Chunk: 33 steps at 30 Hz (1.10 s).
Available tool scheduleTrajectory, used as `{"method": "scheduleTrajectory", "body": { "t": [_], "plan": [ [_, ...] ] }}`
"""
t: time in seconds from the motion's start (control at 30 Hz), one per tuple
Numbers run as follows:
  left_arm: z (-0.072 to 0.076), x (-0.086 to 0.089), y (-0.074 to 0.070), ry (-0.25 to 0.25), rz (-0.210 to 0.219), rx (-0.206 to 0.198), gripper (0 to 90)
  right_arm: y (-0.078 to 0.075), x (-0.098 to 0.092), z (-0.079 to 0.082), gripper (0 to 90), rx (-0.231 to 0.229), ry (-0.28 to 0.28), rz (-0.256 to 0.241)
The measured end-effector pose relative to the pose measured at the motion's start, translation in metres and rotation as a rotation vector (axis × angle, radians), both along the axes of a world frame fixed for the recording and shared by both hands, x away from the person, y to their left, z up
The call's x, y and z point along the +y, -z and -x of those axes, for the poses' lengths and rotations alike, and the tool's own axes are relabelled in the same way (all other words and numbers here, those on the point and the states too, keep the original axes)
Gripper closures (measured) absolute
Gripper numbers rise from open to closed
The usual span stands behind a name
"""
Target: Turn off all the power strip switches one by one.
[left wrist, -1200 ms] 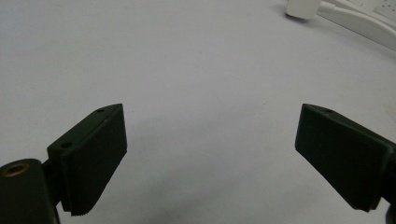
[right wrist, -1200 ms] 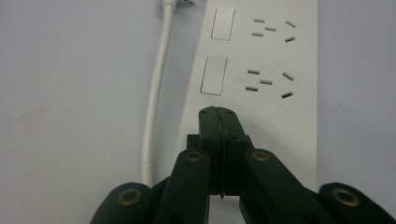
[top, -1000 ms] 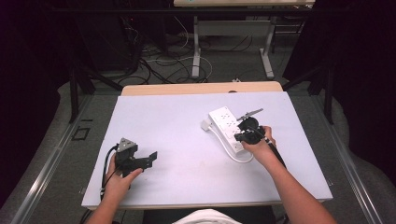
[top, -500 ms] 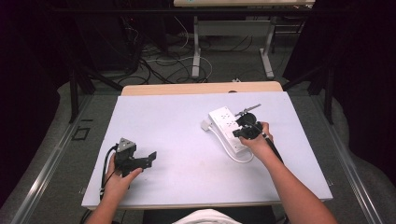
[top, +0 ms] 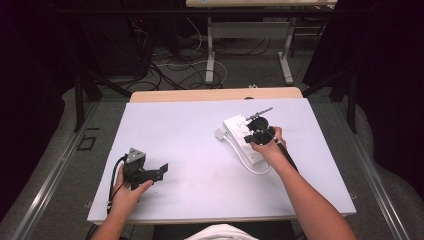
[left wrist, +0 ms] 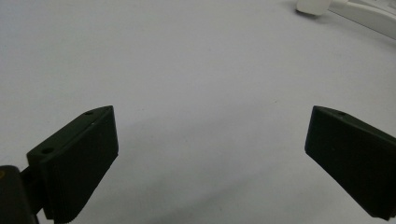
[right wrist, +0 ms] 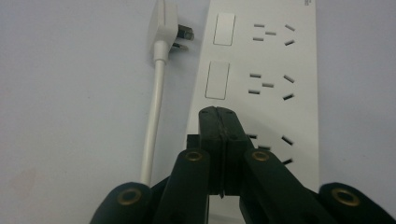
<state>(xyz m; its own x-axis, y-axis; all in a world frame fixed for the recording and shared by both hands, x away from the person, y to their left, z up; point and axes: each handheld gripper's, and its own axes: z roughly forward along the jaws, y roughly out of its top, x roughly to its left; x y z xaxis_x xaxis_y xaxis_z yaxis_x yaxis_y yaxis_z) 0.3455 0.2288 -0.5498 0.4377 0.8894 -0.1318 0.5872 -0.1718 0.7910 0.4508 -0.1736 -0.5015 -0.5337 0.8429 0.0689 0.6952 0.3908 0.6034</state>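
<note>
Now the right gripper, jaws pressed together and holding nothing, sits over the white power strip, maybe to push a switch; the left gripper waits wide open, empty

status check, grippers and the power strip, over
Right gripper shut, tips over the power strip near its switches. Left gripper open, empty, over bare table. Plug unplugged beside the strip. Nothing in the way.

Power strip: near end hidden behind closed jaws — third switch covered.
Strip's far end: cut off at top edge.
Cable: lower run lost behind gripper linkage.
</note>
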Motion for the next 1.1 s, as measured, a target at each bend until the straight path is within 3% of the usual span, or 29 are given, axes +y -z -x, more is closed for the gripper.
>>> {"method": "scheduleTrajectory", "body": {
  "t": [0.6,1.1],
  "plan": [
    [0.0,0.0,0.001,0.009,0.003,-0.015,0.6,0.012,0.011,-0.013,90.0,0.032,0.012,0.019],
    [0.001,0.0,0.001,0.005,0.002,-0.015,0.6,0.016,0.014,-0.013,90.0,0.018,0.009,0.043]
  ]
}}
